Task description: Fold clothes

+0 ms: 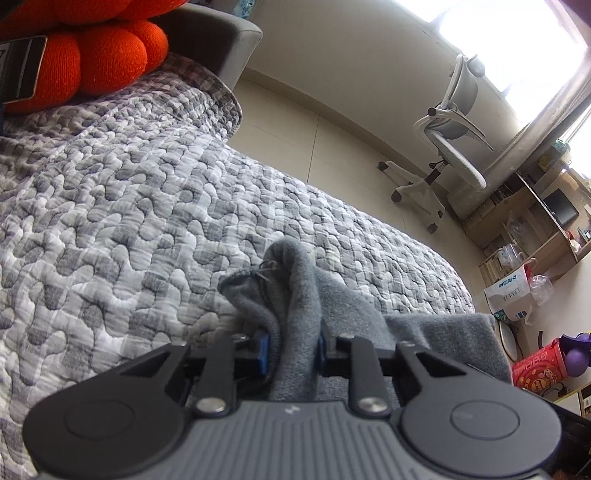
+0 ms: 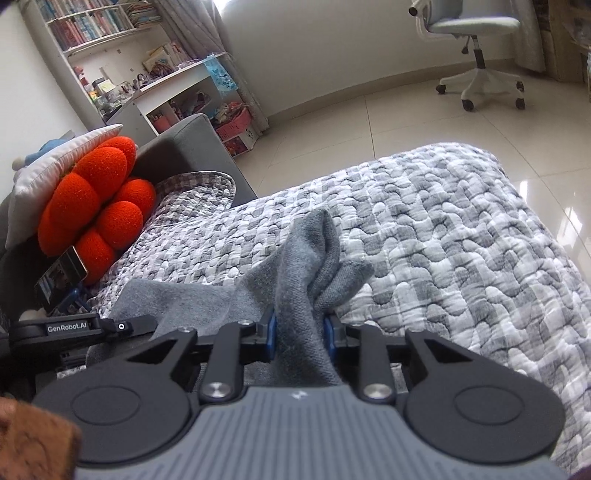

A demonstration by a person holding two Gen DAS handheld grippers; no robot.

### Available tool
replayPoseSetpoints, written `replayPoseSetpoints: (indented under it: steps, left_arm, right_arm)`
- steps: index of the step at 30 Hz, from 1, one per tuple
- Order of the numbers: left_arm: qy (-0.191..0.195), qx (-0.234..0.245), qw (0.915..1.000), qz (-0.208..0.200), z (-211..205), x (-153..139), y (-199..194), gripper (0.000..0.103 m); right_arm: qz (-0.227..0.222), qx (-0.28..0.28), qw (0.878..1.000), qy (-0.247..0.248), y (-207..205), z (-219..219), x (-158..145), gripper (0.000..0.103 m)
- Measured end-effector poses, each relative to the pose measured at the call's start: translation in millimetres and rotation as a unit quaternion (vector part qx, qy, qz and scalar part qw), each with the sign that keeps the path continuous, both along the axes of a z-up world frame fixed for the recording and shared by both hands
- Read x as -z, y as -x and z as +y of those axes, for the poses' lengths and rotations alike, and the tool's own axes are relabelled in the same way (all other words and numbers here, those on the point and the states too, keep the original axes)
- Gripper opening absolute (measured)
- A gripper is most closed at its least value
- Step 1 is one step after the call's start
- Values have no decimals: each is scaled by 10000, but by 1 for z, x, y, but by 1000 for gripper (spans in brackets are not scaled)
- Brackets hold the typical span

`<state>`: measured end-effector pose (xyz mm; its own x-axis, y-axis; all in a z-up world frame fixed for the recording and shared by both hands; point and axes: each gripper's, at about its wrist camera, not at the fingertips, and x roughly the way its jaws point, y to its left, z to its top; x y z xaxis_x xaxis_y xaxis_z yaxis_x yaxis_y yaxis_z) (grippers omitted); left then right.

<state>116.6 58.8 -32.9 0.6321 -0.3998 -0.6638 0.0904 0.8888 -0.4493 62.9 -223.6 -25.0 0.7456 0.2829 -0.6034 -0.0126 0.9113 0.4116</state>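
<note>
Both grippers low over the bed, pointing forward and slightly down along the cover, side by side; the left gripper's black body shows at the left edge of the right wrist view. No hands clearly visible.

Surface: grey-and-white quilted bedspread (image 2: 436, 236), puckered patchwork pattern, covering the whole bed. At the head end an orange knitted knot-shaped cushion (image 2: 92, 206) leans on a dark grey upholstered headboard (image 2: 184, 144), with a white pillow (image 2: 55, 162) behind it and a phone-like dark screen (image 2: 61, 278) propped against the cushion. Beyond the bed: pale tiled floor (image 2: 369, 122), white swivel office chair (image 1: 448, 136), white bookshelf (image 2: 92, 29) crammed with books, bright window.

Left gripper (image 1: 293, 350): jaws nearly closed, blue pads pinching a bunched fold of the grey knit fleece garment (image 1: 295, 280). Right gripper (image 2: 301, 332): same, jaws clamped narrow on another bunched edge of the garment. Garment is raised in peaks at each grip, rest sagging between the grippers onto the bedspread near the bed's front edge.
</note>
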Motion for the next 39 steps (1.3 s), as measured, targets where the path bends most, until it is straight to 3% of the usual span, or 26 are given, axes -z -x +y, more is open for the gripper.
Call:
replayPoseSetpoints:
  steps: [14, 30, 39]
  left_arm:
    - [96, 139, 9984, -547, -11, -21, 19, 22]
    - [47, 218, 9974, -680, -13, -29, 38, 21]
    - [369, 55, 9951, -913, 6, -46, 49, 21]
  right_arm:
    - [-391, -146, 9986, 323, 11, 22, -16, 28]
    - [-847, -312, 9933, 718, 25, 49, -33, 28]
    - [-1135, -441, 9874, 1011, 33, 67, -44, 27]
